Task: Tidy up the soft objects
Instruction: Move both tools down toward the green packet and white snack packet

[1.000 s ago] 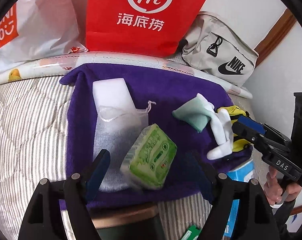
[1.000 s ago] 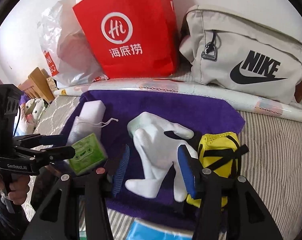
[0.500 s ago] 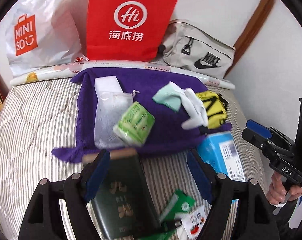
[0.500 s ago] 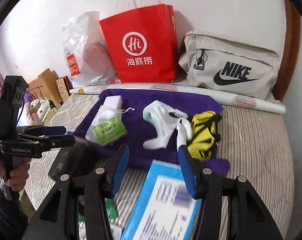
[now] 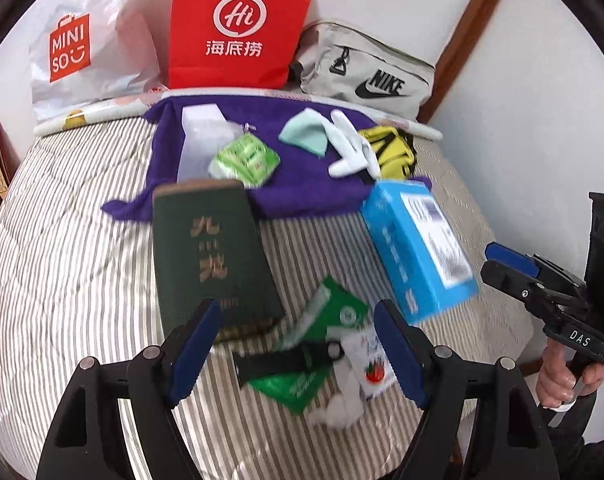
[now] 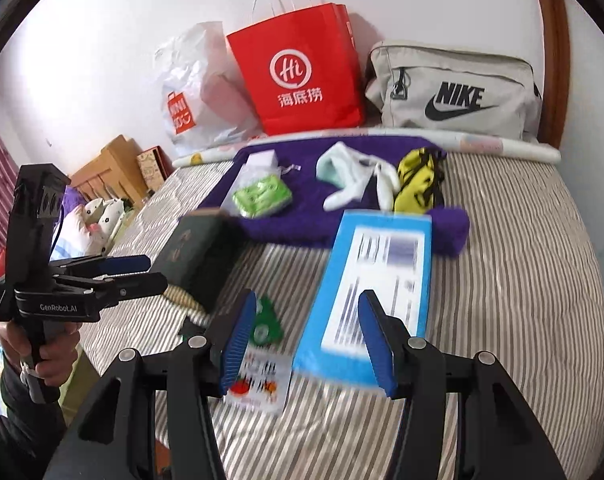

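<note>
Both of my grippers are pulling back from the purple towel [image 5: 302,188], so far more of the striped quilted bed [image 5: 82,240] is showing than a second ago. My left gripper [image 5: 294,344] is hanging wide open and empty above a crumpled green plastic packet [image 5: 298,384] and a black strap [image 5: 278,364], touching neither. My right gripper [image 6: 308,344] is gaping just as wide, holding nothing, hovering over the near end of a flat blue cardboard box [image 6: 374,280]. Next to it a dark green hardcover book [image 5: 210,256] is lying with its far edge on the towel. The soft things are sitting on the towel: a green tissue pack [image 5: 246,160] on a white mesh pouch [image 5: 198,148], a white glove [image 5: 352,150] over a mint cloth [image 5: 306,136], and a yellow mesh bag [image 5: 390,152]. For the next soft item I am judging it best to come down straight, pinch the bulk rather than a loose edge, and keep clear of the hard box and book
</note>
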The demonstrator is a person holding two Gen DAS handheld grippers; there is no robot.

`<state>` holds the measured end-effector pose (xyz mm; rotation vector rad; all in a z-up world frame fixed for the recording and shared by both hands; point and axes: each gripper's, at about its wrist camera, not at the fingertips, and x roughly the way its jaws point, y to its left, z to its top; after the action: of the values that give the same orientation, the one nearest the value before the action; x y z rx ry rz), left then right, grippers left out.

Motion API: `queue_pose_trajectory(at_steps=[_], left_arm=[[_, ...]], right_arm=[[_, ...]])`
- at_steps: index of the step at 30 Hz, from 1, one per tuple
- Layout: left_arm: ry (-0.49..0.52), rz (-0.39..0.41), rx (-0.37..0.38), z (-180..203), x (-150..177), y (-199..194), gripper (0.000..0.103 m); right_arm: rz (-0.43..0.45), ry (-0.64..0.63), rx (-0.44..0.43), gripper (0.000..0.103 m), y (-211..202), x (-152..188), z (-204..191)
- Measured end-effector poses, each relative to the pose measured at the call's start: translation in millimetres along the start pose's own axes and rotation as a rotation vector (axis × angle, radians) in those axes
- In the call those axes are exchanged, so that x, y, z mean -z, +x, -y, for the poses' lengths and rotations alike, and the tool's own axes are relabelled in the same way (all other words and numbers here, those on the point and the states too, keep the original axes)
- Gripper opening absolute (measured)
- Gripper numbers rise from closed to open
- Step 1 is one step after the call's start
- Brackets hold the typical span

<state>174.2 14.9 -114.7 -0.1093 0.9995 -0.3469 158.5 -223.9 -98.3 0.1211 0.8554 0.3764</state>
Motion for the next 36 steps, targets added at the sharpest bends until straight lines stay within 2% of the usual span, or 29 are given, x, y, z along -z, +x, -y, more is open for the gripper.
queue_pose_trajectory(at_steps=[5,11,16,21,23,27,36], left_arm=[[0.025,-0.023,-0.027,-1,29,7,0.077],[0.068,-0.047,-0.078,-4,53,29,0.077],[0.118,-0.042,-0.104,-7,57,40,0.077],[0.170,-0.030,-0.068,-7,53,47,0.077],[0.189,-0.031,-0.054,-7,52,51,0.070],[0.194,-0.026,-0.026,-7,51,55,0.065],[0.212,-0.034,0.025,-10,51,57,0.063]], right_arm=[[-0.024,0.006,-0.004,0.053,-1,31,-6],[-0.060,0.099,-0.049,0.053,1,68,3],[-0.066,0.074,-0.005,0.053,0,80,4],[-0.071,0.078,-0.018,0.053,3,81,4],[-0.079,0.072,-0.017,0.053,7,81,3],[-0.104,0.057,-0.015,0.053,17,83,3],[-0.147,0.062,-0.023,0.053,31,86,4]])
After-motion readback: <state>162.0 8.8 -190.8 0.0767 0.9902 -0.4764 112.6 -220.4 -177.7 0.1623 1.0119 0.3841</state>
